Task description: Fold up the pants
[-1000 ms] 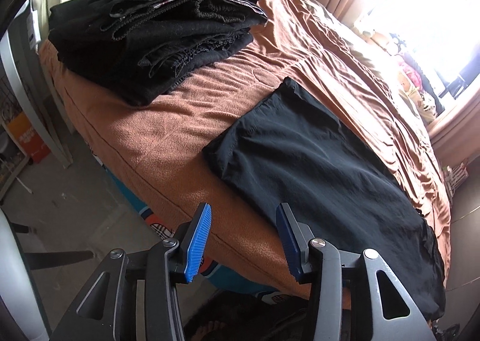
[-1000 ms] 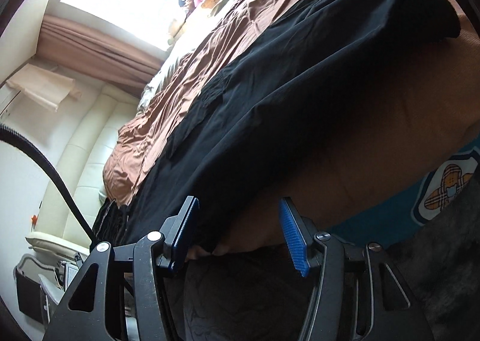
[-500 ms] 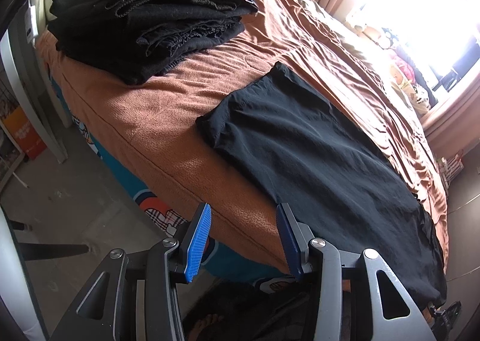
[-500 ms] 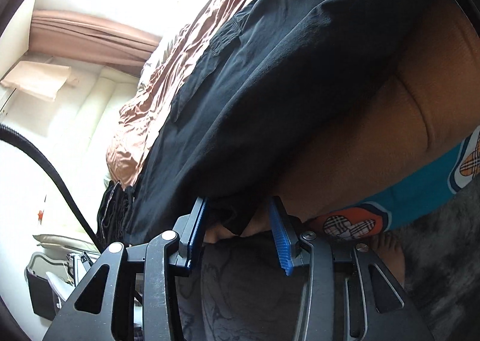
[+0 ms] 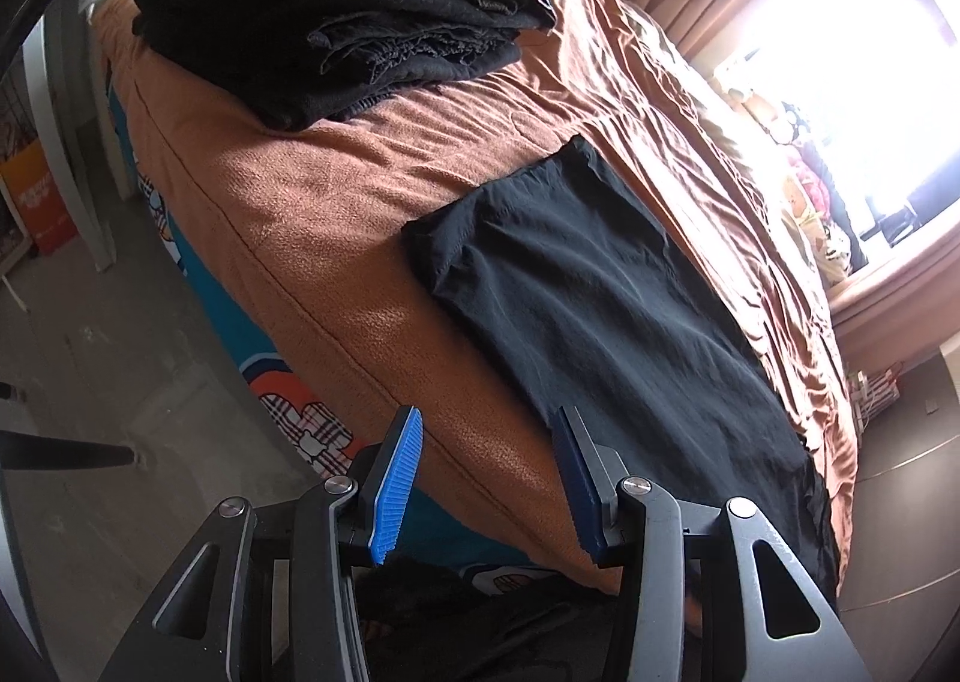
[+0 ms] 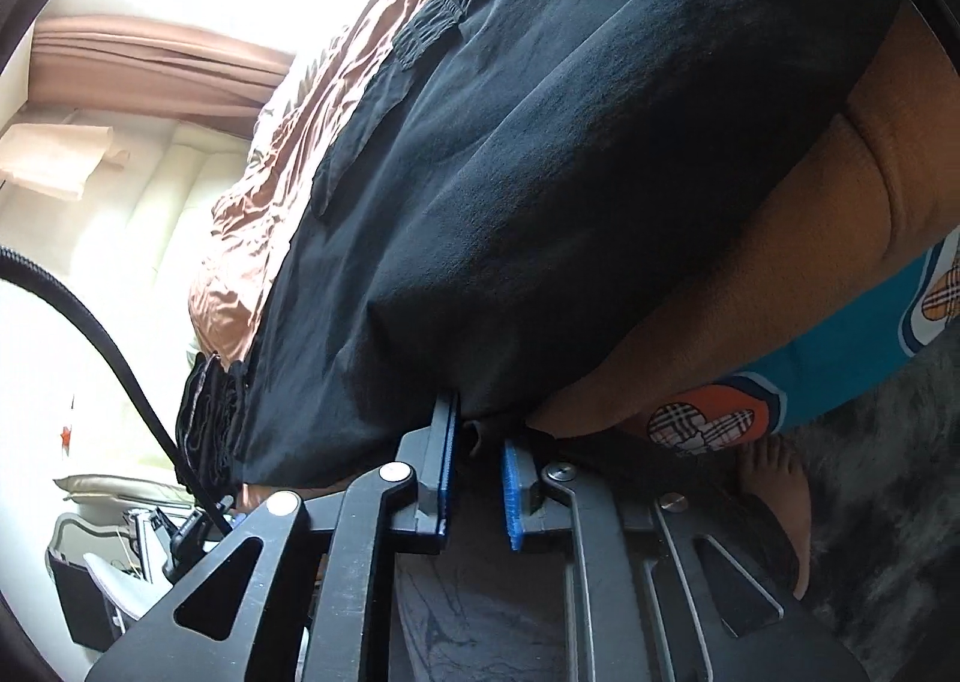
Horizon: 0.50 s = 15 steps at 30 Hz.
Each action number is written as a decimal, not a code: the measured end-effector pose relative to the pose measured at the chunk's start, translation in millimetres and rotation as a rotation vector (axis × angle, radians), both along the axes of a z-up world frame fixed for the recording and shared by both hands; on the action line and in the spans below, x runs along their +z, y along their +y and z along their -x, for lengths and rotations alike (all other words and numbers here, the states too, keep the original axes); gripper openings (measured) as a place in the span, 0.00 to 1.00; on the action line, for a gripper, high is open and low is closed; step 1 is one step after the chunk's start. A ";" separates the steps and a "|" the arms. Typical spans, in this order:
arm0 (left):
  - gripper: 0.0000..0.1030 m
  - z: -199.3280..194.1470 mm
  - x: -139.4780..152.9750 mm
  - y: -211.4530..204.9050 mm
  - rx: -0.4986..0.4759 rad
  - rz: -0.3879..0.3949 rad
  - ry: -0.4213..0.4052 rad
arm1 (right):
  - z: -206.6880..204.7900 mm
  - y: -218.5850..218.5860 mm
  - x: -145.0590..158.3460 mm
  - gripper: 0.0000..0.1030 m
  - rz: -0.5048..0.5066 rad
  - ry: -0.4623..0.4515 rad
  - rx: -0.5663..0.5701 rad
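- Your left gripper (image 5: 486,478) hovers off the bed's edge, fingers spread wide, holding nothing.
- Your right gripper (image 6: 477,478) has its fingers nearly closed at the hem (grip unclear).
- The flat black fabric pants (image 5: 600,310) lie on the rust-brown bedspread (image 5: 336,214), near a folded dark stack (image 5: 336,3).

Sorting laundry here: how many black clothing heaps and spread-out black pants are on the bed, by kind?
Stack of folded black clothes: 1
Black pants laid flat on the brown bedspread: 1
Total: 2
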<state>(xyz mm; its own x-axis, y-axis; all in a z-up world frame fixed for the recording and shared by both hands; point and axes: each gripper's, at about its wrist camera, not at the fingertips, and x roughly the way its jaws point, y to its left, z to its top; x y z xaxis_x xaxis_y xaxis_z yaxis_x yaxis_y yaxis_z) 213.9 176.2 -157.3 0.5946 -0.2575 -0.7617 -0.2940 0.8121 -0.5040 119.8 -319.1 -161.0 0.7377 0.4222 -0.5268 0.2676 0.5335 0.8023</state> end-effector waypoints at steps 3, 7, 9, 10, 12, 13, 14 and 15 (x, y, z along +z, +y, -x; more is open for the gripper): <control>0.47 -9.0 -6.2 5.8 0.029 0.044 0.003 | -3.9 7.3 0.2 0.08 0.019 0.008 0.006; 0.46 -24.4 -15.2 10.5 0.048 0.085 0.010 | 2.3 8.3 4.5 0.07 0.036 0.005 0.006; 0.46 -32.6 -18.6 11.2 0.053 0.081 0.017 | 4.8 8.7 6.1 0.07 0.043 0.002 0.006; 0.43 -35.9 -20.1 11.6 0.056 0.081 0.019 | 7.2 8.1 6.6 0.07 0.050 0.002 0.008; 0.29 -42.1 -20.7 11.3 0.062 0.063 0.016 | 10.6 9.4 7.7 0.07 0.065 0.007 0.014; 0.09 -45.2 -20.3 11.4 0.066 0.044 0.017 | 13.4 9.6 8.9 0.06 0.071 0.009 0.017; 0.02 -48.8 -20.3 12.4 0.066 0.030 0.018 | 16.9 9.3 10.7 0.05 0.075 0.012 0.018; 0.02 -51.0 -19.2 14.4 0.068 0.032 0.008 | 20.3 8.9 11.6 0.05 0.079 0.013 0.015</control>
